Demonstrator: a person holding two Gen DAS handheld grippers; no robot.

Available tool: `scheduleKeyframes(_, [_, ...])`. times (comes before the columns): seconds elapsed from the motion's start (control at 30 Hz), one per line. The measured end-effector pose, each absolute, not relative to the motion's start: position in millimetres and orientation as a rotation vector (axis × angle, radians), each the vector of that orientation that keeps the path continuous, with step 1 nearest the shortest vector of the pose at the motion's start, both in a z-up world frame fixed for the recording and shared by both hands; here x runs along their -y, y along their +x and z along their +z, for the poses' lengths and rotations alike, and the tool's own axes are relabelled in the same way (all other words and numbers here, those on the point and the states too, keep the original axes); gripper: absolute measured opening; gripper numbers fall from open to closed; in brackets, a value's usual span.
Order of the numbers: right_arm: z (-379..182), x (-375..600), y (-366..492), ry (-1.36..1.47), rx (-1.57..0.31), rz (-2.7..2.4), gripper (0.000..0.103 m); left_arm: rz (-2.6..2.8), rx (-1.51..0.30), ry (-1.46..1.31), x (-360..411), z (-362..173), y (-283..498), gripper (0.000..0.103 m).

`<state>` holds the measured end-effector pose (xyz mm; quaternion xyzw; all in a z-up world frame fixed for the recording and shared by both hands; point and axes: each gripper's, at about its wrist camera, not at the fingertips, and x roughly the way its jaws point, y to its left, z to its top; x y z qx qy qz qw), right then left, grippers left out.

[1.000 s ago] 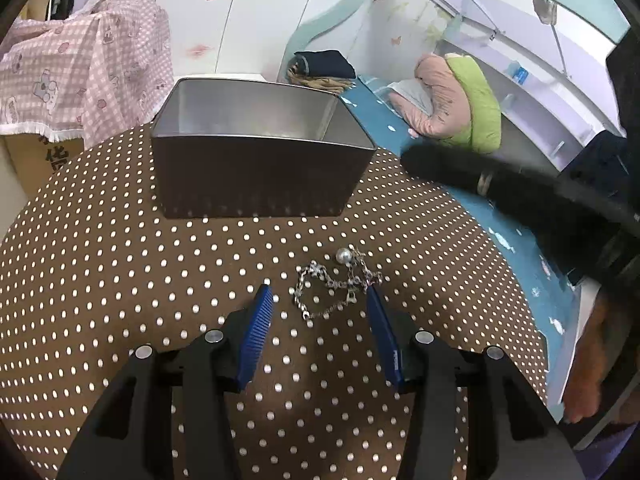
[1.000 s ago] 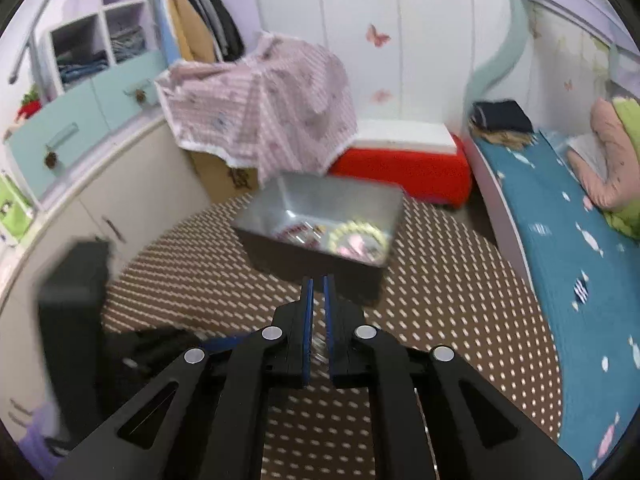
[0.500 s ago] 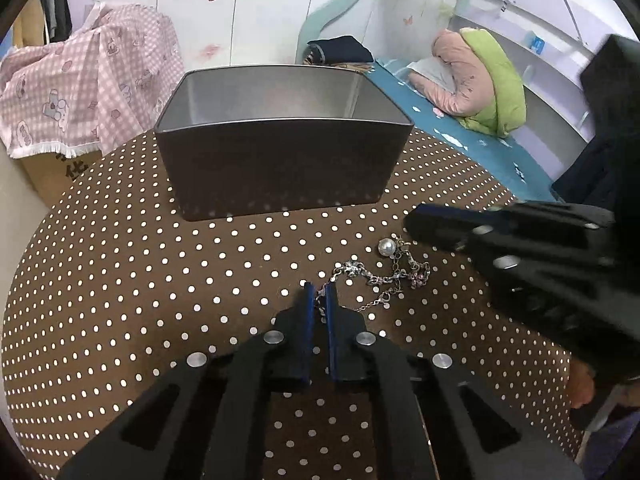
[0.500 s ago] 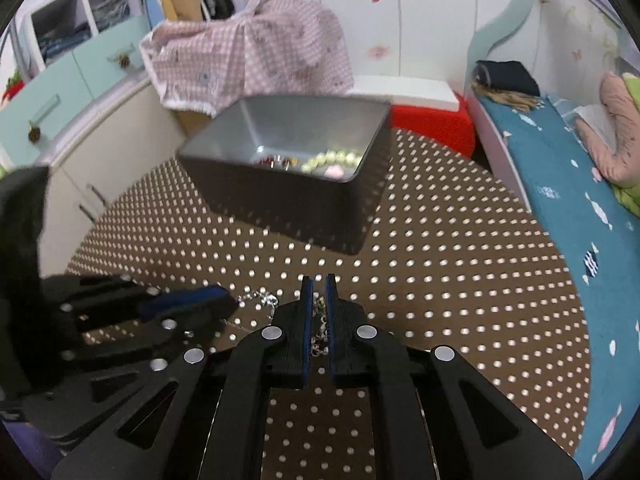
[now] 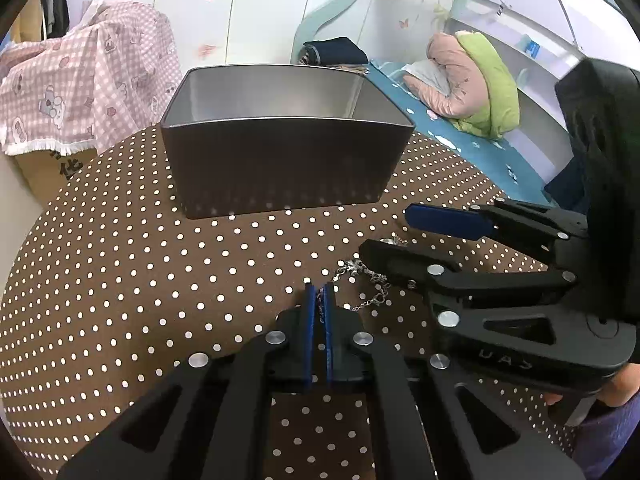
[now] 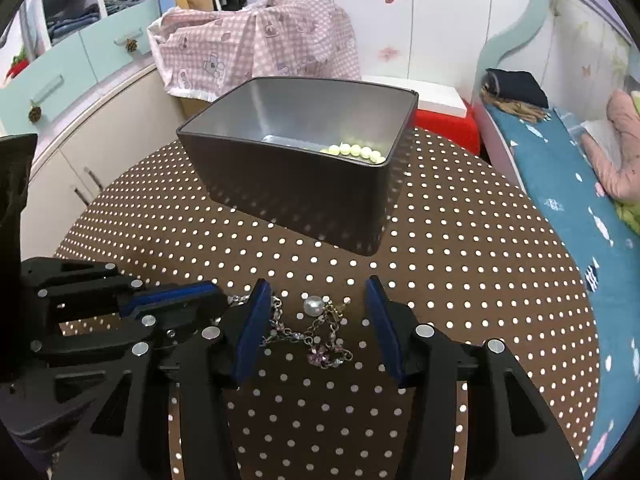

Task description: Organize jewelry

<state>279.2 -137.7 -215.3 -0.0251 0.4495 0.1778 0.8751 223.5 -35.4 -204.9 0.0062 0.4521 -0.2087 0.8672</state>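
Note:
A silver chain necklace with a pearl and purple stones lies on the brown polka-dot table. It also shows in the left wrist view. My left gripper is shut on one end of the chain. My right gripper is open, its fingers on either side of the necklace, low over the table; it also shows in the left wrist view. A dark metal tin stands behind, holding a string of pale beads.
The tin fills the table's far middle. A pink checked cloth covers a box behind the table. A bed with a blue sheet lies to the right. Cabinets stand to the left.
My left gripper closed on the chain's end a second ago and has stayed shut. My right gripper came down over the necklace and has opened from shut.

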Motion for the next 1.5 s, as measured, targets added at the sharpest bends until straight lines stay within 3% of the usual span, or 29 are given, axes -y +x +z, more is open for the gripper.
scheduleKeyframes(0.13, [-219,134,282,-0.054,-0.95,0.391,0.032,-0.435,-0.946,0.016,38,-204,223,0.003])
scheduleKeyframes(0.23, [-217,132,281,-0.066,-0.94,0.391,0.011,-0.432,-0.945,0.019,38,-204,223,0.001])
scheduleKeyframes(0.37, [-211,140,279,-0.034,-0.926,0.388,0.006,-0.429,-0.94,0.03,40,-205,222,0.001])
scheduleKeyframes(0.73, [-175,174,270,0.167,-0.848,0.415,0.006,-0.424,-0.945,0.012,34,-202,222,0.0])
scheduleKeyframes(1.1, [-194,166,263,0.07,-0.928,0.379,0.01,-0.416,-0.944,-0.008,19,-200,215,0.0])
scheduleKeyframes(1.13, [-200,163,262,0.052,-0.938,0.372,0.013,-0.417,-0.946,-0.011,19,-201,215,0.0])
scheduleKeyframes(1.2, [-206,159,260,0.039,-0.938,0.369,0.029,-0.416,-0.951,-0.013,19,-202,215,0.0])
scheduleKeyframes(1.23, [-207,158,259,0.034,-0.935,0.363,0.046,-0.418,-0.955,-0.016,19,-203,216,0.0])
scheduleKeyframes(1.27, [-207,157,258,0.028,-0.923,0.355,0.05,-0.418,-0.955,-0.017,20,-203,216,0.0])
scheduleKeyframes(1.33, [-208,153,259,0.02,-0.914,0.356,0.05,-0.416,-0.954,-0.02,19,-202,218,0.0])
scheduleKeyframes(1.43, [-209,152,261,0.03,-0.915,0.363,0.036,-0.412,-0.954,-0.023,18,-202,220,0.0])
scheduleKeyframes(1.5, [-210,148,261,0.011,-0.913,0.358,0.034,-0.411,-0.953,-0.026,15,-202,221,0.0])
